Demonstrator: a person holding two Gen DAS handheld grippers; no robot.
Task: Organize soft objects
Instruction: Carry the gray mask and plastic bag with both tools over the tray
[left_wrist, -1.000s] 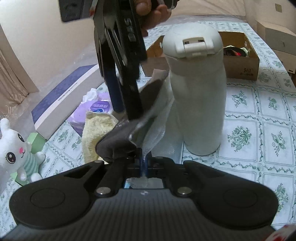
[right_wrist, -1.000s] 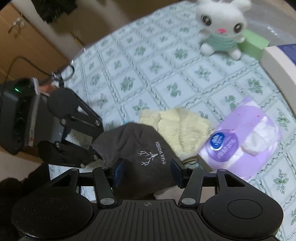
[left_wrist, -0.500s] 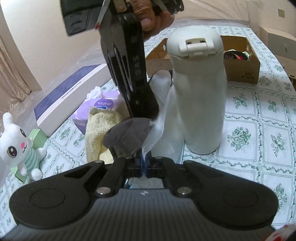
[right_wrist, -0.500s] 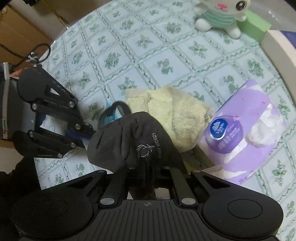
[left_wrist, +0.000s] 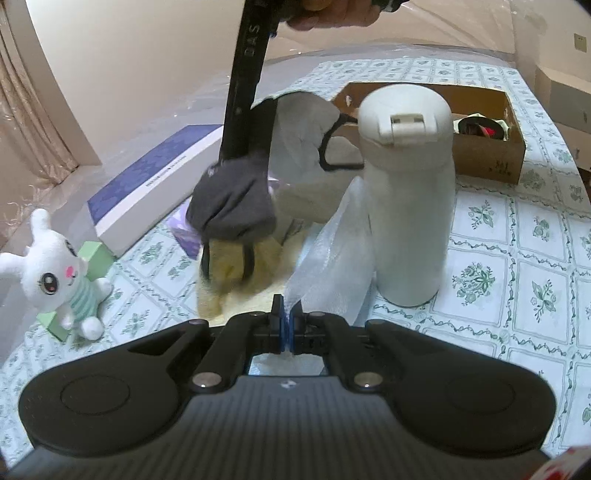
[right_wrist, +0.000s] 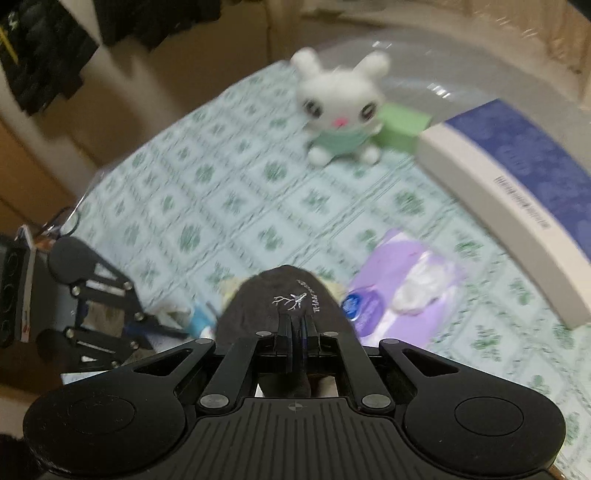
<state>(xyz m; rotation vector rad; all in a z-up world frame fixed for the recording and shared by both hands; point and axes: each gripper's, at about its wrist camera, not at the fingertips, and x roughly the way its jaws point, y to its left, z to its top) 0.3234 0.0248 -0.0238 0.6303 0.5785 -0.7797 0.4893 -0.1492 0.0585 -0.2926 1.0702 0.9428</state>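
Now the dark gray face mask (right_wrist: 291, 291) hangs in the air over the yellow towel (left_wrist: 236, 273), pinched tight in the right gripper (right_wrist: 294, 343). The left gripper (left_wrist: 286, 325) is squeezed shut on the edge of a clear plastic bag (left_wrist: 332, 258), right beside the white bottle (left_wrist: 410, 206). Past the towel, the tablecloth (right_wrist: 207, 192) lies bare up to the bunny toy (right_wrist: 341, 110).

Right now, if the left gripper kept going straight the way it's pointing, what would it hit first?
Probably the clear plastic bag that the left gripper is already shut on. It billows up directly ahead of it, and just behind stands the white insulated bottle. Depth is hard to judge through the fisheye.
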